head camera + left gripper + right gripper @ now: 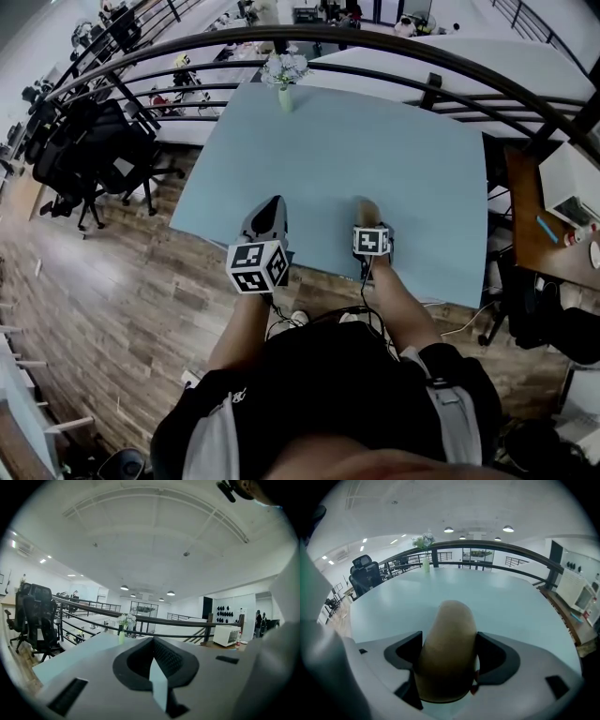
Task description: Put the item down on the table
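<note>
A tan, rounded oblong item sticks forward out of my right gripper, which is shut on it. In the head view the item shows just beyond the right gripper, over the near part of the light blue table. Whether it touches the tabletop cannot be told. My left gripper hovers beside it to the left, near the table's front edge. In its own view the left gripper is shut with nothing in it, its dark pads meeting.
A small vase of pale flowers stands at the table's far edge. A dark curved railing runs behind the table. Black office chairs stand on the wooden floor to the left. A side table with a white appliance is at the right.
</note>
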The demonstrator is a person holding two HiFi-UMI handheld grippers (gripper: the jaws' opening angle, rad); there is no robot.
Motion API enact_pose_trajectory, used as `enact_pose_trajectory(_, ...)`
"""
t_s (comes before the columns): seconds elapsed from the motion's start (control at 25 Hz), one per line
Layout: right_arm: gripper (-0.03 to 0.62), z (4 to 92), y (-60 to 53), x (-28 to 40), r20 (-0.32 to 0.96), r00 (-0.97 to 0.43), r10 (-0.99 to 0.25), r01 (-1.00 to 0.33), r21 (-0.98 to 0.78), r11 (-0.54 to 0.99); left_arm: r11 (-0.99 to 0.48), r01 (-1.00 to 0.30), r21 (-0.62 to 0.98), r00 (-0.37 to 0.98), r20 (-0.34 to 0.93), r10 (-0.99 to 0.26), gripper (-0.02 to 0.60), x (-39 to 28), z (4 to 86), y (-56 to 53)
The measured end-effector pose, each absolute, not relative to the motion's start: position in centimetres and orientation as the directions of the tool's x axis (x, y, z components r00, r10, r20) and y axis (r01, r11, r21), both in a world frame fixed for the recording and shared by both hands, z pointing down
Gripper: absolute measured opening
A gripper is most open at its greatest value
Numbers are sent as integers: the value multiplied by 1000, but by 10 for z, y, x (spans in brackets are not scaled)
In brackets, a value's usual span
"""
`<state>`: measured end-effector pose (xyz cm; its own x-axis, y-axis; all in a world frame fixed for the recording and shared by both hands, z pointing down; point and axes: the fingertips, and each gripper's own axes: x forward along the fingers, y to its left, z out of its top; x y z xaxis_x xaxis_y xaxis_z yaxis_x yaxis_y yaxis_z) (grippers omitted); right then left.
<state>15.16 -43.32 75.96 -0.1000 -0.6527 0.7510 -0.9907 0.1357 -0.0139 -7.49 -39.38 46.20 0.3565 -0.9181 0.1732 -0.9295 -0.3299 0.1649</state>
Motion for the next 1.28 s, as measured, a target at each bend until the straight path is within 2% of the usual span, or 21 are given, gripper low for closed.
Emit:
enact_pose_trajectory(0.36, 383, 764, -434, 148, 772, -127, -623, -988, -44, 147, -334, -927, 172, 362, 175, -915, 14, -79, 466, -393)
enact_pose_trajectory(0.48, 403, 754, -436, 149, 743, -130, -657, -990, -63, 125, -347, -922, 173, 375, 173, -911, 14, -76, 465, -393)
enact_pose_trajectory(0.68, 396, 725, -445, 152, 670, -121, -732, -992, -101, 72, -365, -915, 174, 393, 171, -904, 14, -71, 463, -396)
enact_pose_trajectory(0.8, 327, 694, -450, 153, 601, -117, -791, -991, -122, 54, -378, -909, 175, 406, 172, -897, 14, -67, 465, -397)
enact_pose_trajectory(0.84, 284, 680, -452, 155, 560, -110, -821, -991, -127, 46, -383, -907, 175, 411, 173, -895, 14, -66, 466, -398)
enact_pose_trajectory(0.92, 137, 648, -455, 161, 457, -74, -886, -991, -134, 14, -393, -903, 175, 421, 172, -891, 14, -64, 466, -399)
enact_pose_trajectory(1.04, 20, 603, -455, 170, 330, -33, -943, -987, -161, -22, -406, -896, 176, 434, 168, -885, 14, -61, 464, -399)
enact_pose_trajectory(1.08, 2, 589, -453, 171, 295, -31, -955, -985, -171, -21, -411, -894, 177, 439, 166, -883, 14, -60, 463, -399)
enact_pose_trajectory(1.28, 2, 519, -443, 167, 128, -61, -990, -987, -157, 40, -436, -882, 178, 463, 158, -872, 14, -52, 461, -399)
